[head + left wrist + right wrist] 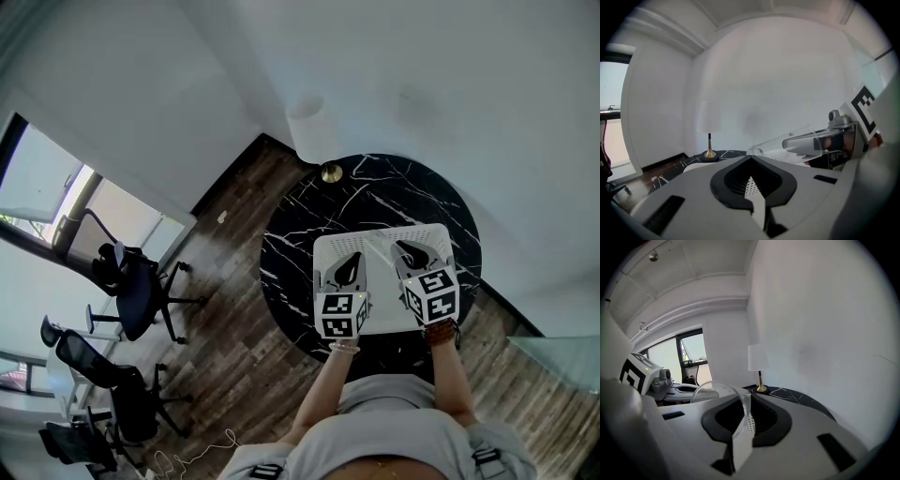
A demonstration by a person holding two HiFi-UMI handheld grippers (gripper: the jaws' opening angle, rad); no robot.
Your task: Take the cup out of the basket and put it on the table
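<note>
Head view: round black marble table (291, 244); white basket (323, 246) sits toward its near edge, lamp (314, 131) at the far edge. Left gripper (347, 262) and right gripper (410, 251) both hang over the basket.

Left gripper view: jaws pressed together, nothing between them. The clear cup (769, 148) lies nearly on its side at the right, with one right-gripper finger inside its mouth.

Right gripper view: jaws pinch the cup's (713, 390) thin wall at the rim; the cup body extends to the left.

Basket (380, 246) on table (298, 234), lamp (310, 132) behind
</note>
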